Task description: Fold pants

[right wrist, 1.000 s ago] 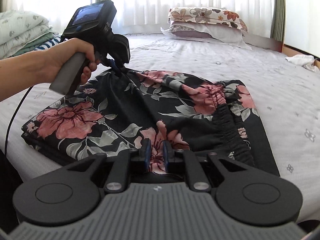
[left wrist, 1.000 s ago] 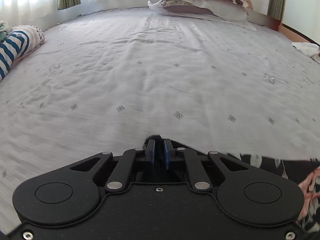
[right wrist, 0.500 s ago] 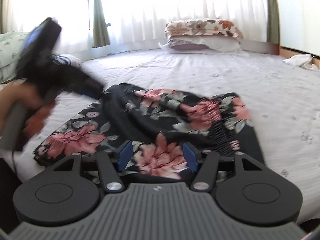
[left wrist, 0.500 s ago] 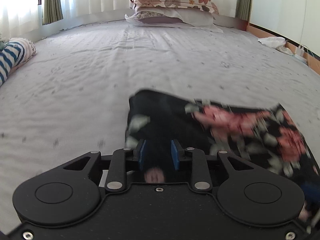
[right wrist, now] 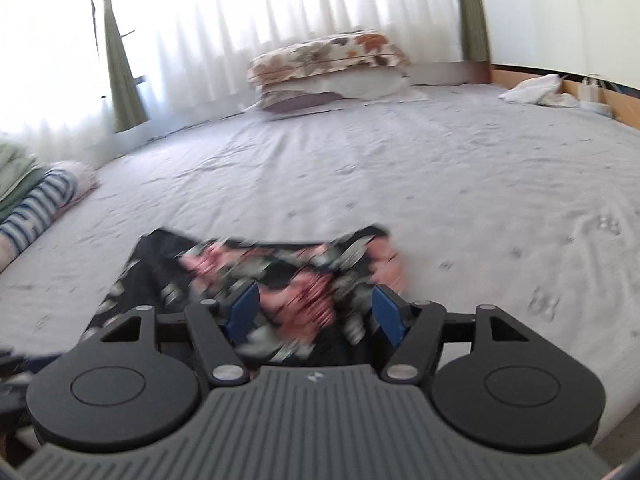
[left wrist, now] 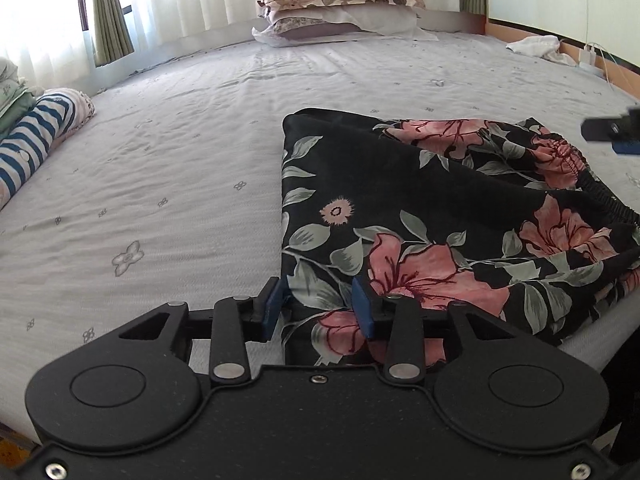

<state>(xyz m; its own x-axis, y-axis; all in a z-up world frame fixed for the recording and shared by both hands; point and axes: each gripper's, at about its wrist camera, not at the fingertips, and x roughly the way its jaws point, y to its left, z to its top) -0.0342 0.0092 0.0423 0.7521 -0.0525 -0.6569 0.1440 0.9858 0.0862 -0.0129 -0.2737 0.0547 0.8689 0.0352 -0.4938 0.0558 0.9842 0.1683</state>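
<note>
The black pants with pink flowers (left wrist: pixel 432 216) lie folded into a compact stack near the front edge of the bed. My left gripper (left wrist: pixel 318 308) is open and empty, hovering over the stack's near left corner. A tip of the right gripper (left wrist: pixel 612 130) shows at the right edge of the left wrist view. In the right wrist view the pants (right wrist: pixel 256 268) are blurred. My right gripper (right wrist: pixel 316 316) is open wide and empty, just above their near edge.
The grey bed sheet (left wrist: pixel 160 168) stretches far back. Stacked pillows (left wrist: pixel 340 4) lie at the head. Striped and folded clothes (left wrist: pixel 32 132) lie at the left edge. A white cloth (left wrist: pixel 536 46) and a charger sit at the far right by the wooden bed frame.
Both grippers opened and let go of the pants. Both pulled back toward the front edge of the bed. The right wrist view is blurred from moving.
</note>
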